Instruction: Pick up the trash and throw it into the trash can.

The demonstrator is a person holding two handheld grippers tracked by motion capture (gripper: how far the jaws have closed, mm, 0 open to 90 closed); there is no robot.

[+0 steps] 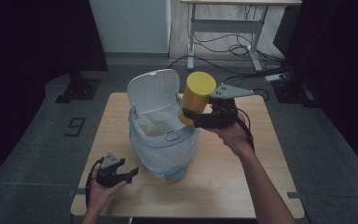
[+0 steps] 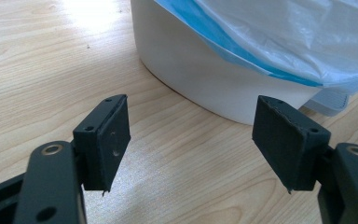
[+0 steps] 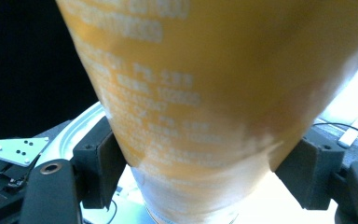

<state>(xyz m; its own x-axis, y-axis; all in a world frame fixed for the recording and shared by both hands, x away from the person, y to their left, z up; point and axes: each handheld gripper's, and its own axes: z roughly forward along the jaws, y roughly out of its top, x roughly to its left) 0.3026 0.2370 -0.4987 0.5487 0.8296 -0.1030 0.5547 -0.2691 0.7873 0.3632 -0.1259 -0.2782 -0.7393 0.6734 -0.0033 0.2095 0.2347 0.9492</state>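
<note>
A yellow canister (image 1: 196,95) with a yellow lid hangs tilted above the right rim of a white bin (image 1: 161,140), held near its lower end by my right gripper (image 1: 192,117). From the right gripper view the canister (image 3: 214,84) looms close, white print on its side, and both pads (image 3: 105,158) press on it. The bin's lid (image 1: 153,89) stands up at the back and a bluish-white bag (image 1: 156,123) lines it. My left gripper (image 1: 131,175) rests low on the table at the bin's front left, its pads (image 2: 109,140) wide apart with only tabletop between them.
The bin stands near the middle of a wooden table (image 1: 223,177), close to the left gripper's pads, with its white wall (image 2: 205,84) and bag (image 2: 298,37) ahead. Beyond the table are a desk frame (image 1: 223,28), floor cables (image 1: 242,70) and dark curtains.
</note>
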